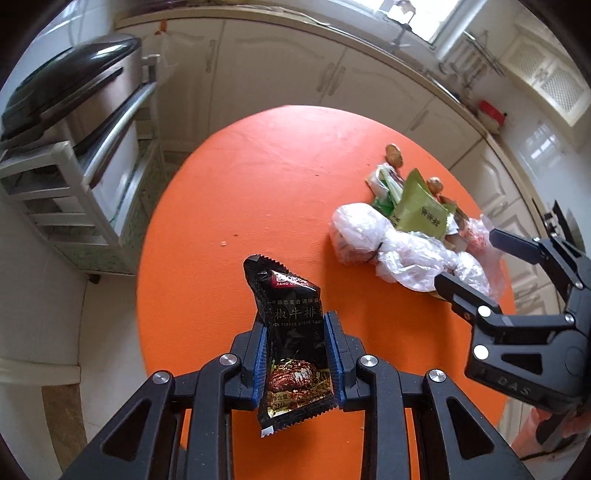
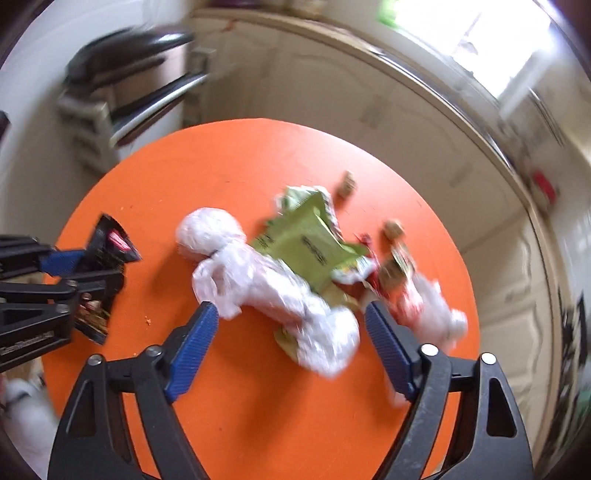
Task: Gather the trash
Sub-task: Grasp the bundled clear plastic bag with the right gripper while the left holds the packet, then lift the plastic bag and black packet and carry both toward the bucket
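Clamped between the blue pads of the left gripper [image 1: 295, 354] is a black sauce packet [image 1: 291, 332], held upright above the orange table [image 1: 221, 206], its serrated top edge bent over to one side and its lower edge hanging below the fingers. A picture of a steak and printed lettering can be read on the packet's face. The right gripper [image 2: 291, 343] is seen with its jaws apart, nothing being pressed by the pads; a white plastic bag [image 2: 280, 295], knotted and crumpled, lies on the table between and just beyond its fingertips, though the right wrist view is blurred and contact cannot be judged. Beside and partly under that bag a green wrapper [image 2: 310, 243] is spread, with a red-and-white wrapper [image 2: 410, 306] at the far side of the heap and two small brown scraps [image 1: 393, 155] lying near it on the tabletop. A few crumbs [image 1: 223, 243] are scattered on the bare orange surface between the packet and the heap. Behind the table a steel bin with a dark lid [image 1: 74, 88] is set on a white rack [image 1: 55, 192], and cream cabinet doors [image 1: 280, 70] run along the wall under a bright window [image 1: 417, 14].
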`<action>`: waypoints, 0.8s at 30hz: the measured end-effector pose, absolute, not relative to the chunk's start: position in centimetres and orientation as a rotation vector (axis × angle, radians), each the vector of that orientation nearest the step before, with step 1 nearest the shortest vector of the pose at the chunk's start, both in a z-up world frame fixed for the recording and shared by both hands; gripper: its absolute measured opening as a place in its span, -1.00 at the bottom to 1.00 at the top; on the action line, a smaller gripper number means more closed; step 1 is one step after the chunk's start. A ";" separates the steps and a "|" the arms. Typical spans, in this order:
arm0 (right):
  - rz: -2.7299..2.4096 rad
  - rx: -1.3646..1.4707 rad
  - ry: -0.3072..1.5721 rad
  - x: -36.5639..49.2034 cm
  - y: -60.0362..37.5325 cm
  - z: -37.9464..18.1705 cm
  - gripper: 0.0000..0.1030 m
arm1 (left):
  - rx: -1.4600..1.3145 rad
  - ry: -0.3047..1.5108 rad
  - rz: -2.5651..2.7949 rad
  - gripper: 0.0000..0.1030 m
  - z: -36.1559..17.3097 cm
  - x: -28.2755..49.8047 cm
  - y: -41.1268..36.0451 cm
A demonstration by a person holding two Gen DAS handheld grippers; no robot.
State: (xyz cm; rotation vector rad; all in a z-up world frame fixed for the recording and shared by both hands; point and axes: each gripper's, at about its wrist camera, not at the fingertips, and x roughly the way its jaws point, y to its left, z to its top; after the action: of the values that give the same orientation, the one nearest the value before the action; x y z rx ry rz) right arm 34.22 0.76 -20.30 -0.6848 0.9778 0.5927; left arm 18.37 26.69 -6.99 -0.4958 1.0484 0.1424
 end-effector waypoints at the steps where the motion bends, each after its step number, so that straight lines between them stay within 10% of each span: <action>1: 0.618 -0.740 0.975 34.6 1.6 -20.8 0.53 | -0.515 1.042 0.166 -0.53 -6.9 17.7 26.6; 24: 0.870 -0.817 1.033 34.2 2.0 -22.9 -0.32 | -0.592 1.090 0.180 -0.54 -7.8 19.3 23.7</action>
State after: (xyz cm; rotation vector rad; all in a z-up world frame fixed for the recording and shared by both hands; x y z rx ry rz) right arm 34.17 1.95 -22.92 -0.8168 1.0326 0.8702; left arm 19.30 23.70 -7.81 -0.5920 1.0901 0.1798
